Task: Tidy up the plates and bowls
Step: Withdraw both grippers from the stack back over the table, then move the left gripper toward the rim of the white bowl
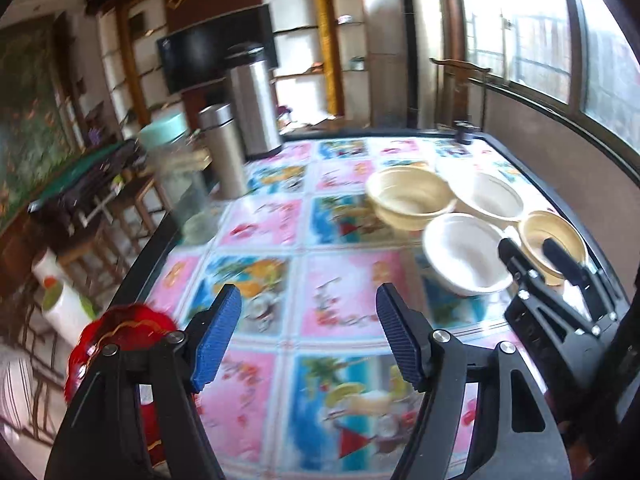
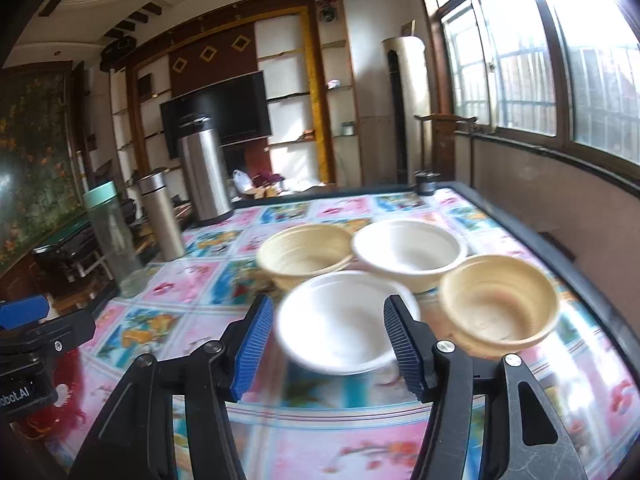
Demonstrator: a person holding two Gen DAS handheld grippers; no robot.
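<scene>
On the surface, right half: four bowls loose, none stacked
Bowls: near white bowl (image 2: 340,320), far white bowl (image 2: 408,252), left tan bowl (image 2: 304,252), right tan bowl (image 2: 500,304); clustered, rims touching or overlapping
Progress: judged barely started; nothing nested, no pile
Left: sort white with white, tan with tan, then stack
Right claw (image 2: 326,344): fingers apart, empty, framing near white bowl; contact unclear
Left claw (image 1: 308,336): fingers apart, empty, over bare cloth
Red plate (image 1: 120,328): lower left of left view, at surface edge
Surface (image 2: 192,280): glossy patterned cloth, dark rim
Room: TV (image 2: 224,108), shelving, windows right; steel urn (image 2: 204,172), flask (image 2: 160,216), jar (image 2: 112,236) along far left
</scene>
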